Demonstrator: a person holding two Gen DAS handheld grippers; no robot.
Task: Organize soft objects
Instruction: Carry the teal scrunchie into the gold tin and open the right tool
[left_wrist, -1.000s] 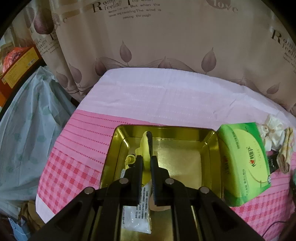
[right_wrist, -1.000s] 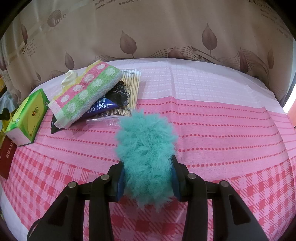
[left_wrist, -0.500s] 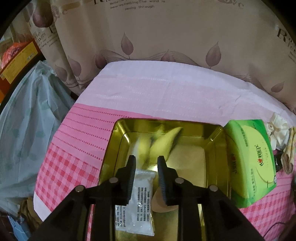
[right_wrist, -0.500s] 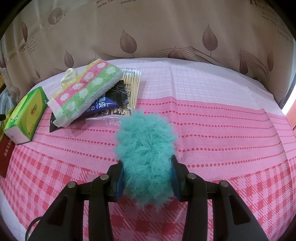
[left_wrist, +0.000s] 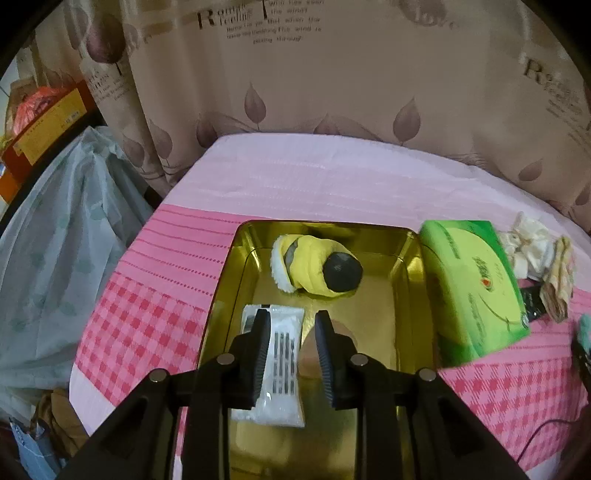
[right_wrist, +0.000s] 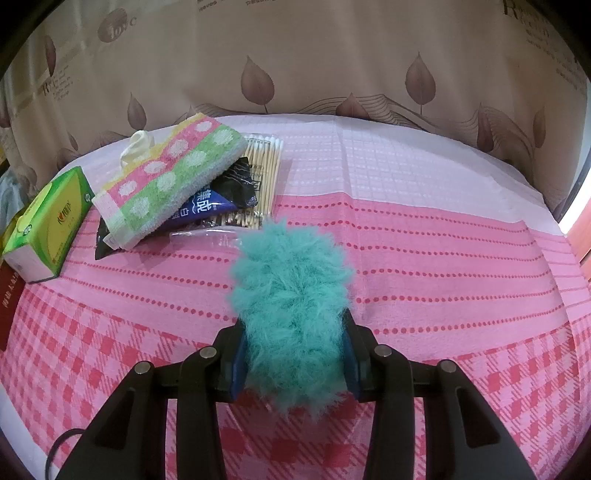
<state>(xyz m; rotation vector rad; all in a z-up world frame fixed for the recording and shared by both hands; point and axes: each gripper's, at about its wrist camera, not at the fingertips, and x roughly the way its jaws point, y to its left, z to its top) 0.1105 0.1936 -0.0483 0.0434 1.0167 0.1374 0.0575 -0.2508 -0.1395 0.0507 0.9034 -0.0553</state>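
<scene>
Bag side: pale plastic bag (left_wrist: 62, 236) bulges off the cloth's left edge, close by the gold tray (left_wrist: 225, 284).
Tray contents: yellow plush toy (left_wrist: 314, 267) lies at the far end, white sachet (left_wrist: 275, 365) at the near end (partly under the fingers).
Left gripper (left_wrist: 290, 354): spread, nothing between its fingers, hovering over the tray's near half; bare gold floor shows to the right of the sachet.
Tissue box (left_wrist: 469, 291): green, tilted against the tray's right wall, blocking that side.
Pile: striped towel (right_wrist: 173, 177) lies on a dark pouch (right_wrist: 218, 203) and a pack of cotton swabs (right_wrist: 264, 158), just right of the box.
Right gripper (right_wrist: 291, 354): pinching a teal fluffy toy (right_wrist: 291, 295) above the pink cloth (right_wrist: 461, 280).
Open room: right of the pile the cloth runs bare to the curtain (right_wrist: 332, 62) and the table's far edge.
</scene>
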